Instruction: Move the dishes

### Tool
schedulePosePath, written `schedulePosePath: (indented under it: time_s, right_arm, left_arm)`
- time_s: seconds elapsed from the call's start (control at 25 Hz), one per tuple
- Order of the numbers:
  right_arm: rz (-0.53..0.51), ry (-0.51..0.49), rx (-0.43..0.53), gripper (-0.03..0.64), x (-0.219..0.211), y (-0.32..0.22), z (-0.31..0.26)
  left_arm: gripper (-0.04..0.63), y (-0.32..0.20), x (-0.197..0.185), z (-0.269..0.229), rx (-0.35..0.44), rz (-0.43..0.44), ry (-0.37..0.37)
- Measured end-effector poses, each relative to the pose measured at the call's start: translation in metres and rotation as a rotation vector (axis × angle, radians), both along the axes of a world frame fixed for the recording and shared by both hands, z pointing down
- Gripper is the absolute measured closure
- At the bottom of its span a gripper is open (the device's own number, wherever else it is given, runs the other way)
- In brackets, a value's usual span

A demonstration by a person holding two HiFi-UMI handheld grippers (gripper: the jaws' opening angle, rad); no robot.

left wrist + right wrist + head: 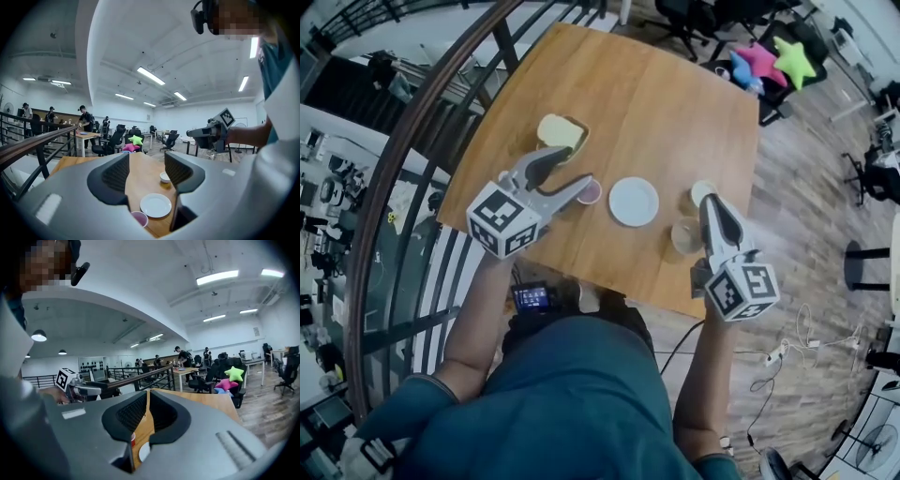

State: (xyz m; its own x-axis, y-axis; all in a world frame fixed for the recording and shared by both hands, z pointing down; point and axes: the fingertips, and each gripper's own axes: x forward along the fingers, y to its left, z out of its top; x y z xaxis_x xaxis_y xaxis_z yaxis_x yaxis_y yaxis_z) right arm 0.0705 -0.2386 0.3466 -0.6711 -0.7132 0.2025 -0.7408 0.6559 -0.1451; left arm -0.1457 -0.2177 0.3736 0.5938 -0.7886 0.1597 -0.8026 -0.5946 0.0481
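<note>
Dishes on the worktop (pixel 675 94): white plate (pixel 634 201), pink cup (pixel 590 192), small bowl (pixel 698 189). Left gripper (pixel 579 166), fingers spread and empty, is held near the cup. Right gripper (pixel 710 201), fingers pressed together, is empty. The cup may be toppled if approached off-centre.

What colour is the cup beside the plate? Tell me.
The cup is pink, clearest in the left gripper view.

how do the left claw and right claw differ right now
The left claw has its jaws wide apart; the right claw has them together. In the head view the left claw is near the pink cup, the right claw by the small white bowl. Both hold nothing.
</note>
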Motion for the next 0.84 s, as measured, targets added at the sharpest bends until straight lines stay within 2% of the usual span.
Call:
schedulePosePath:
  time_s: [0.28,0.84]
  right_arm:
    - [-0.073,0.012,0.092,0.589,-0.036,0.028,-0.042]
    - [-0.089,0.046,0.106,0.589,-0.065,0.031,-0.05]
  left_arm:
    - [0.36,0.01,0.015,-0.022,0.048,0.046,-0.001]
    - [0.36,0.013,0.0,-0.027,0.068,0.064,0.016]
